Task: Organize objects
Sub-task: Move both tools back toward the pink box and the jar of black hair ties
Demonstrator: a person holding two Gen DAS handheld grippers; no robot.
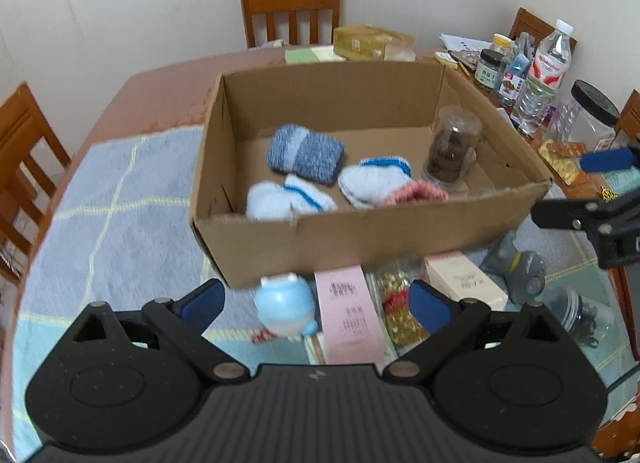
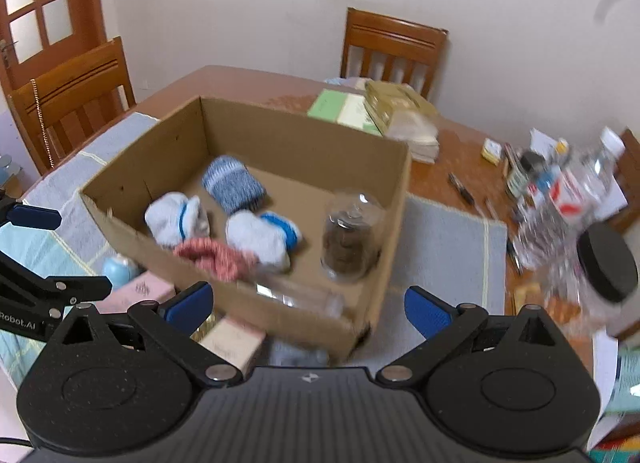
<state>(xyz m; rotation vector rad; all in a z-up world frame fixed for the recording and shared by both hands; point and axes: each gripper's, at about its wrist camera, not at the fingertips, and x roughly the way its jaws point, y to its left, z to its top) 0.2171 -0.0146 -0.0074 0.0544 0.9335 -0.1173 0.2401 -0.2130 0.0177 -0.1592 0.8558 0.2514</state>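
Note:
An open cardboard box (image 1: 360, 231) (image 2: 188, 263) sits mid-table. Inside lie a blue-grey sock roll (image 1: 306, 153) (image 2: 234, 185), two white-and-blue sock rolls (image 1: 288, 199) (image 1: 374, 179), a pink one (image 1: 416, 193) (image 2: 216, 257) and a clear jar of brown contents (image 1: 452, 149) (image 2: 350, 237). In front of the box lie a light-blue round toy (image 1: 286, 309), a pink carton (image 1: 348, 315), a gold packet (image 1: 398, 311), a beige carton (image 1: 464, 283) and a grey figure (image 1: 520, 267). My left gripper (image 1: 316, 307) is open above the toy and cartons. My right gripper (image 2: 308, 307) is open over the box's near corner.
Wooden chairs (image 1: 290, 9) (image 2: 76, 91) stand around the table. Bottles and jars (image 1: 540, 75) (image 2: 568, 207) crowd the right side, with a black-lidded jar (image 2: 606, 259). Flat boxes (image 1: 360, 43) (image 2: 384, 111) lie behind the cardboard box. A blue checked cloth (image 1: 112, 199) covers the table's near part.

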